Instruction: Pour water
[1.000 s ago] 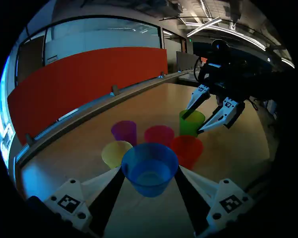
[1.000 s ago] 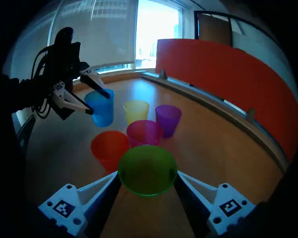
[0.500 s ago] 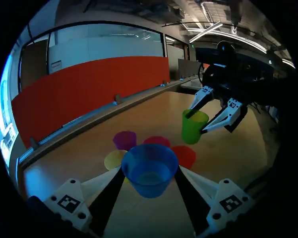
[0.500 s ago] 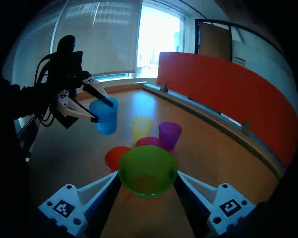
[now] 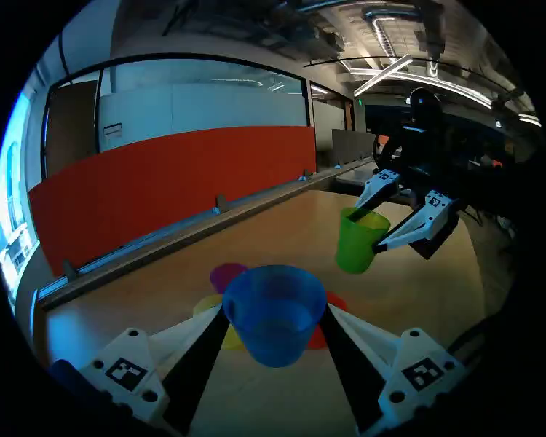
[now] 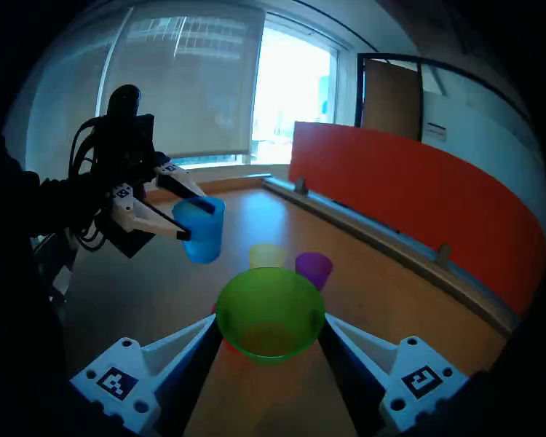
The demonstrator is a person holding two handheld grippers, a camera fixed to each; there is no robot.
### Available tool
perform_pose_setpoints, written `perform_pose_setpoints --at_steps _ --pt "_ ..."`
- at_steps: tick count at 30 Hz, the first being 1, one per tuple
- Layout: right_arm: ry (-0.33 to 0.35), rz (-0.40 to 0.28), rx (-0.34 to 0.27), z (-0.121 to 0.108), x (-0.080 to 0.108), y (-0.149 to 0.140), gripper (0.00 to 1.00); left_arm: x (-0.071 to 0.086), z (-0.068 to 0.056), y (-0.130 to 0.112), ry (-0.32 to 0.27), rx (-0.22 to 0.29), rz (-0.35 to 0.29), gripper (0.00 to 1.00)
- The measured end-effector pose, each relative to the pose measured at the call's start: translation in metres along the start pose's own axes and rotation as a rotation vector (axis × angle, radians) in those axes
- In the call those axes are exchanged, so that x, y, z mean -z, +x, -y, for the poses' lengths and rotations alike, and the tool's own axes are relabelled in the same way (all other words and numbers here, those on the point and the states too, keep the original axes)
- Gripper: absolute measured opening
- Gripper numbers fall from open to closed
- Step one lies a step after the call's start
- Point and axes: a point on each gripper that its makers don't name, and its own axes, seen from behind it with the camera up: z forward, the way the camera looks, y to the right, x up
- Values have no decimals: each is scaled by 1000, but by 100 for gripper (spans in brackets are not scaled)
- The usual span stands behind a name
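The blue cup [image 5: 274,324] hangs above the wooden table [image 5: 287,218], roughly upright, pinched at its sides between both fingers of the left gripper [image 5: 273,315]. The green cup [image 6: 270,313] is likewise held clear above the table, with both fingers of the right gripper [image 6: 271,324] pressing on its sides. The two held cups are apart. Below them on the table a yellow cup [image 6: 267,255] and a purple cup [image 6: 314,267] stand just beside each other, a red cup [image 5: 336,300] close by. A red partition [image 5: 164,182] runs along the table's far edge.

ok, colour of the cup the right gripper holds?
Green cup, clearest in the right gripper view.
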Motion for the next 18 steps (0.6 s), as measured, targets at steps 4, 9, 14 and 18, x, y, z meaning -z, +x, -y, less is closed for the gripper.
perform_pose_setpoints --at_steps 4,9,14,18 --pt "-4 -21 -1 1 4 8 90 5 -1 7 9 1 -20 85" --pt "-12 -49 -2 2 9 17 90 10 -1 13 19 11 -40 85" --pt "-15 -77 -8 4 13 24 90 15 -3 17 27 14 -52 85" --pt "-22 -100 -9 6 15 30 91 19 -5 22 29 15 -64 85"
